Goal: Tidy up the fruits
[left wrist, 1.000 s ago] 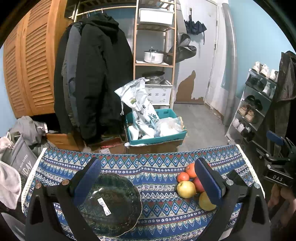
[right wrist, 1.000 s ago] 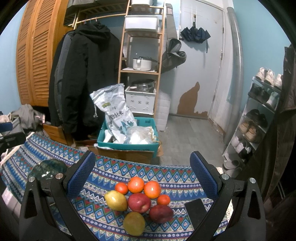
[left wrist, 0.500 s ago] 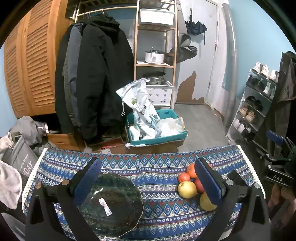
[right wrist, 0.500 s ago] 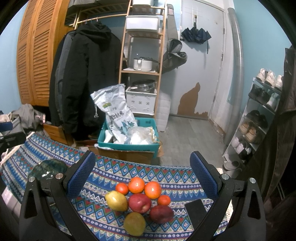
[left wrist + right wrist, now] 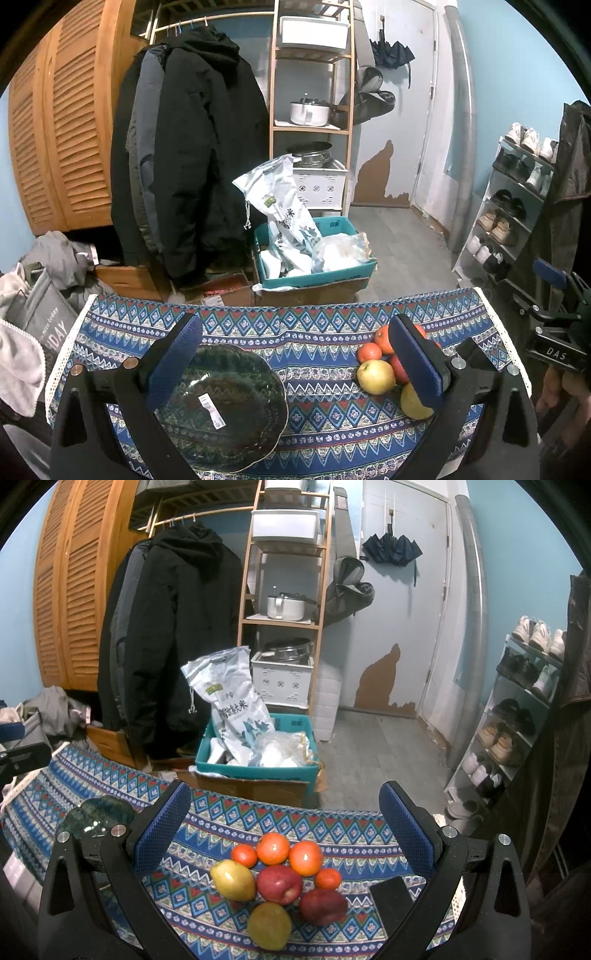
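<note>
My right tool point(image 5: 282, 843) hangs spread wide, grasping nothing, the fruits point(image 5: 279, 882) clustered on the surface between its fingers. My left tool point(image 5: 295, 365), likewise released, hovers above the glass plate point(image 5: 221, 406).

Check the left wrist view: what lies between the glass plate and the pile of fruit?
Only bare patterned tablecloth lies between the glass plate and the fruit pile; the left wrist view shows this stretch.
</note>
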{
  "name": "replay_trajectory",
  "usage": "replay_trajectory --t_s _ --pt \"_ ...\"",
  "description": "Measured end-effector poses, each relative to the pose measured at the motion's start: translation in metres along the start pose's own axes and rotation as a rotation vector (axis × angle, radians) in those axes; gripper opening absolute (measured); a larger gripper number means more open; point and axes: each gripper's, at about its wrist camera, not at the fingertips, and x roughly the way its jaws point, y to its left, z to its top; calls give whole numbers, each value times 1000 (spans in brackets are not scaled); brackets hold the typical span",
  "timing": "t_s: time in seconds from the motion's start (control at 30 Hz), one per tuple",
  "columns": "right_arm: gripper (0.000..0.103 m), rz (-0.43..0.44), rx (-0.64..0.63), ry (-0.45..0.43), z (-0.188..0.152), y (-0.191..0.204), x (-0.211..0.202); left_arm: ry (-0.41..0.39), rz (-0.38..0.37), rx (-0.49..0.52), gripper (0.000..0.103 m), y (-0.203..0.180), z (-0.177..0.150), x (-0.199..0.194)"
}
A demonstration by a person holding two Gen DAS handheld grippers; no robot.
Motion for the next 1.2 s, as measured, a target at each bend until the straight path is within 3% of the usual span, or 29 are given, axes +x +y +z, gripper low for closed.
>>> replay_trajectory --t_s 0.83,1.2 --pt "100 -2 -3 13 -5 3 3 34 -18 17 102 -5 -4 9" --pt "100 1 27 134 -24 -10 26 143 -52 60 102 -19 -24 43"
